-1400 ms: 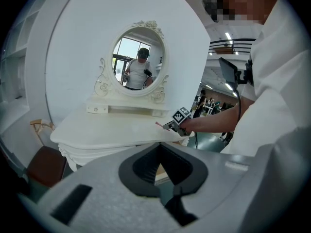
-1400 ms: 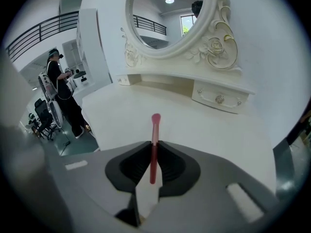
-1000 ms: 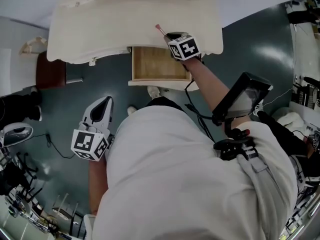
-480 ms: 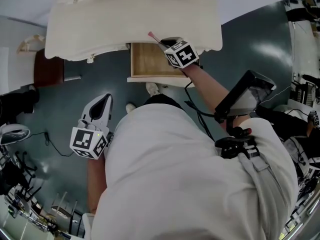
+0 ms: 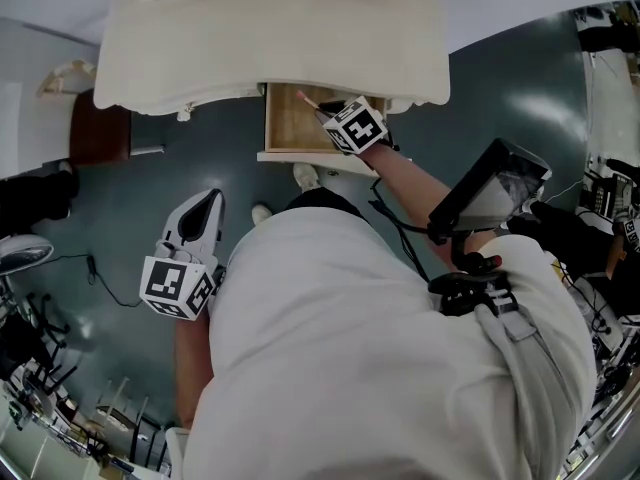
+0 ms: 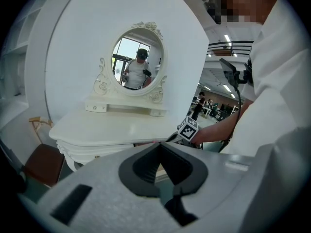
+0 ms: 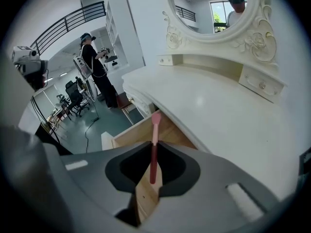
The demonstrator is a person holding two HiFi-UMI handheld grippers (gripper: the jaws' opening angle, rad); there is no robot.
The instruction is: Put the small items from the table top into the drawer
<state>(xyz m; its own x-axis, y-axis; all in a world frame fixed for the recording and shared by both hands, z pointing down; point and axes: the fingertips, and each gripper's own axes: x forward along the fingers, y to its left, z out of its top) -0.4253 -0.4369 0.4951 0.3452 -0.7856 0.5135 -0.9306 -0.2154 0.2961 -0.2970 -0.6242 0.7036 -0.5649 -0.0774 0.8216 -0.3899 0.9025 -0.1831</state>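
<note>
Vanity (image 5: 270, 38): one drawer (image 5: 290, 128), one pink stick (image 7: 154, 132)

The head view looks steeply down on the dressing table (image 5: 270, 48); both gripper views face it from the side, sharing its mirror (image 6: 137, 62).

We note an oval mirror (image 6: 137, 59), carved white frame, upright. Brown chair (image 6: 43, 163) on the floor (image 5: 110, 223). A person (image 7: 93, 62) stands far off.
</note>
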